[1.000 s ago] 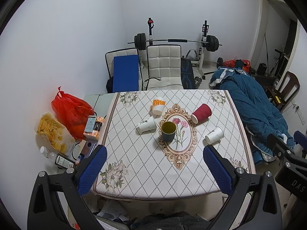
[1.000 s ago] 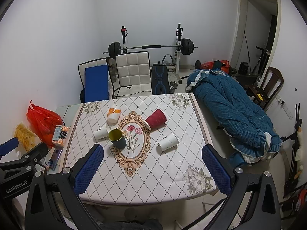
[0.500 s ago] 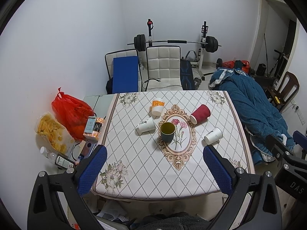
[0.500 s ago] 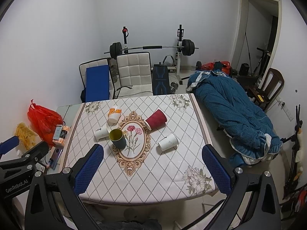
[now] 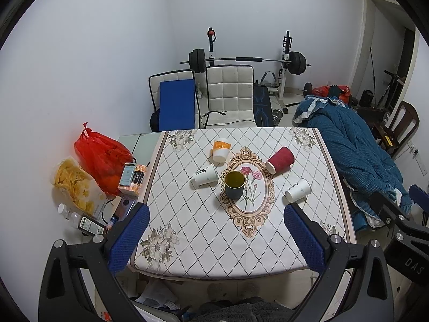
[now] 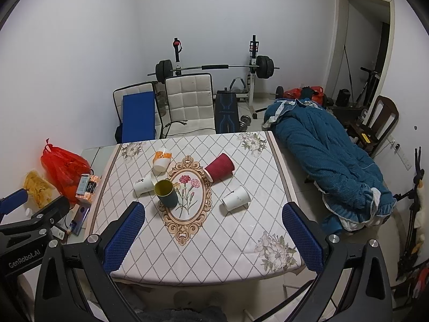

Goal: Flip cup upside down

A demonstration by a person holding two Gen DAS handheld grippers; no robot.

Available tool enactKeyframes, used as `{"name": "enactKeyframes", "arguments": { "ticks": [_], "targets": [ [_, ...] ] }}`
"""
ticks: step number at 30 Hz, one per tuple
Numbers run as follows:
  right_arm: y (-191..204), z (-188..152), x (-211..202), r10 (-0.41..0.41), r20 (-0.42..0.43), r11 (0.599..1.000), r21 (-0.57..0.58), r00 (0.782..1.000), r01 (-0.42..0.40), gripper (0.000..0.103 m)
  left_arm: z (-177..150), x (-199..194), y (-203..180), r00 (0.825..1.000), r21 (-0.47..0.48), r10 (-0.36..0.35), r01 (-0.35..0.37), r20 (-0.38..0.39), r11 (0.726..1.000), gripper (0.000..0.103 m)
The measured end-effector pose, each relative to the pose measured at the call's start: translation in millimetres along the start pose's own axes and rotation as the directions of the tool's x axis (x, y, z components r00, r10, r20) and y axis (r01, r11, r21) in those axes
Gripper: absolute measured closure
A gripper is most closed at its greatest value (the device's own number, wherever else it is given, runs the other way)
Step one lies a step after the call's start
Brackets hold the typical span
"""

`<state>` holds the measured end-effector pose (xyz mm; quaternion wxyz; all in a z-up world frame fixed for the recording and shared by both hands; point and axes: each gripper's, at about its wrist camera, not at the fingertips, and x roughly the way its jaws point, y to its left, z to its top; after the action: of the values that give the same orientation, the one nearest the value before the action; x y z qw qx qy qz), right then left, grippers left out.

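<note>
Here, both grippers spread wide, empty; green cup (image 5: pixel 234 184) upright (phone (image 6: pixel 80 216), seemingly, right view only).

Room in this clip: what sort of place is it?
Likely a spare room in a home, used for exercise and storage: a barbell rack by the far wall, a tablecloth-covered table holding cups, a blue quilt heaped beside it.

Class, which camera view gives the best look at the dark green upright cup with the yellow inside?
The left wrist view: the dark green upright cup with the yellow inside sits near centre, its mouth open to view. The right wrist view shows the same cup further left, touching a white paper cup.
</note>
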<state>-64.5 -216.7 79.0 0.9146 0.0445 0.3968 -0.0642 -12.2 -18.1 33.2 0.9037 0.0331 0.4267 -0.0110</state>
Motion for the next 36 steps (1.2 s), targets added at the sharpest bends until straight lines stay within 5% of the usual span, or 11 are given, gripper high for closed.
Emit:
{"name": "enactKeyframes", "arguments": {
  "ticks": [9,18,24,36],
  "targets": [
    [-7.5,-7.3,17.4,0.033,-0.042,0.999,0.006,0.999,-0.033,0.0,-6.6,14.8,0.4,0.998,-0.03,0.057,-0.057,-0.004,0.998,0.0],
    [-15.2,-25.9,99.5,-0.017,-0.135,0.997,-0.076,0.991,0.006,0.0,-26.1,88.7,10.1,0.98,-0.076,0.137,-0.149,-0.144,0.986,0.0],
    [-15.2,-47.5,182.5,-0.038,-0.268,0.993,-0.118,0.963,0.006,0.0,-46.3,142.6,13.1,0.952,-0.072,0.158,-0.183,-0.263,0.98,0.0],
    [20.2,-95.1,313.2,-0.021,-0.507,0.995,-0.095,0.861,-0.031,0.0,-42.9,248.5,20.1,0.9,-0.006,0.132,-0.148,-0.415,0.989,0.0]
  ]
}}
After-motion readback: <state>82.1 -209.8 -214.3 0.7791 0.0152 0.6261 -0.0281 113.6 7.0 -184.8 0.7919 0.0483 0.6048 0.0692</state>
